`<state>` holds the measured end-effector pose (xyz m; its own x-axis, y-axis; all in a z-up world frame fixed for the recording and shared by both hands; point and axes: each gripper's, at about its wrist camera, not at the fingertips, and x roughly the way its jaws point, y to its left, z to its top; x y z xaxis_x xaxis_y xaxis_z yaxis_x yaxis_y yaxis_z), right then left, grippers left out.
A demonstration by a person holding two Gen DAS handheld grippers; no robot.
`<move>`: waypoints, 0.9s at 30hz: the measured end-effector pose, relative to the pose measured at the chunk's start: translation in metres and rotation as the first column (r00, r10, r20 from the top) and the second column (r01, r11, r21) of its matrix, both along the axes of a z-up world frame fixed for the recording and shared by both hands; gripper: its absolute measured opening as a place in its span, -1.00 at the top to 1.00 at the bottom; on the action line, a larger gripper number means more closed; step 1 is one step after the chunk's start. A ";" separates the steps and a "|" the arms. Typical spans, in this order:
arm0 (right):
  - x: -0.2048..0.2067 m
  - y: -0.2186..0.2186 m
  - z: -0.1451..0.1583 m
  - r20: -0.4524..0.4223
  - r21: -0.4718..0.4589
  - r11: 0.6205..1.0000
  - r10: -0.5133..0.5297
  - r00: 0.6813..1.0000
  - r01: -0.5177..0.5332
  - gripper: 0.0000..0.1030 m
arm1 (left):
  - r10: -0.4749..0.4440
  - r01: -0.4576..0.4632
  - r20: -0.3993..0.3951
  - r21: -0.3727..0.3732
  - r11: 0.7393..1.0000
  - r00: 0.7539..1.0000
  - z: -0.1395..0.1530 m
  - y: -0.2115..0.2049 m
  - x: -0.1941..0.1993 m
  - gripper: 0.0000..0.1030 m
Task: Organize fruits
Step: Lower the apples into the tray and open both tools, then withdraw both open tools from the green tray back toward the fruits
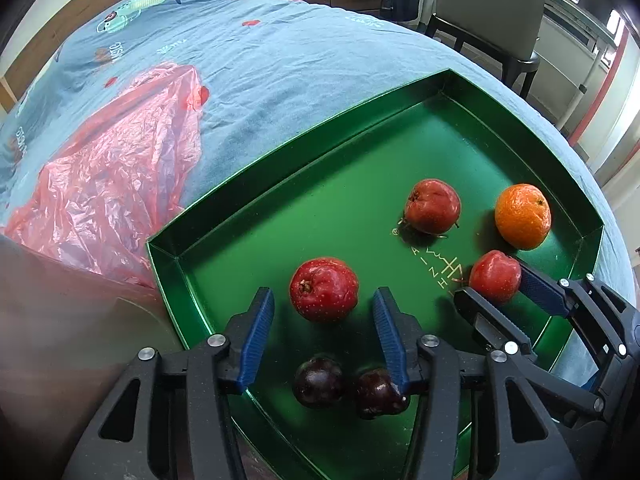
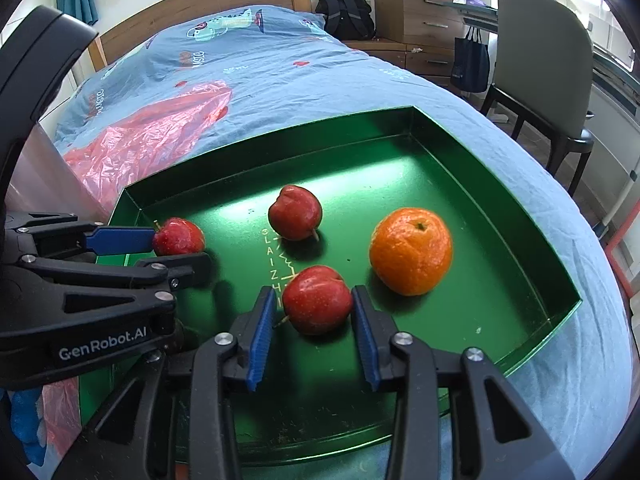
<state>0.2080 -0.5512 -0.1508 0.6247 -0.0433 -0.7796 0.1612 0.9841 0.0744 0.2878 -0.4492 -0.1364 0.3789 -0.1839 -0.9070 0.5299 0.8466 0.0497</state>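
Note:
A green tray (image 1: 280, 160) lies on the bed with fruit in it. Between the fingers of my left gripper (image 1: 324, 296), which is open, a red apple (image 1: 324, 294) rests on the tray floor with a gap on each side. My right gripper (image 2: 313, 292) also stands open around a second red apple (image 2: 318, 300), its pads very close to the skin. A third red apple (image 2: 295, 213) and an orange (image 2: 411, 250) sit farther back. Two dark plums (image 1: 320, 382) lie near the tray's front edge, under my left gripper.
A crumpled red plastic bag (image 1: 120, 184) lies on the blue bedsheet (image 1: 280, 60) left of the tray. A grey chair (image 2: 548, 60), wooden drawers (image 2: 420, 20) and a black backpack (image 2: 346, 12) stand beyond the bed. The tray's far half (image 2: 400, 168) holds no fruit.

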 end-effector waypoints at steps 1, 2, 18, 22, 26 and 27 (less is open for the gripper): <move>-0.001 0.000 0.002 0.003 -0.003 1.000 0.000 1.000 0.000 0.15 | -0.004 0.004 0.013 0.005 1.000 1.000 0.003 0.000 -0.001 0.07; -0.002 0.001 0.004 0.006 -0.007 1.000 0.000 1.000 0.000 0.04 | -0.006 0.006 0.023 0.007 1.000 1.000 0.007 -0.001 -0.003 0.05; -0.047 0.009 0.071 0.113 -0.005 0.999 -0.047 0.992 0.048 -0.84 | -0.037 0.058 0.176 -0.116 0.992 0.984 0.095 0.026 -0.071 -0.05; -0.063 0.014 0.088 0.130 -0.011 0.998 -0.053 0.990 0.055 -0.91 | -0.044 0.077 0.224 -0.139 0.987 0.974 0.119 0.037 -0.095 -0.11; -0.081 0.023 0.099 0.140 -0.016 0.998 -0.054 0.989 0.057 -0.98 | -0.039 0.083 0.261 -0.159 0.984 0.965 0.138 0.057 -0.121 -0.13; -0.086 0.025 0.101 0.140 -0.017 0.998 -0.053 0.989 0.056 -0.98 | -0.035 0.081 0.268 -0.164 0.983 0.963 0.142 0.063 -0.127 -0.14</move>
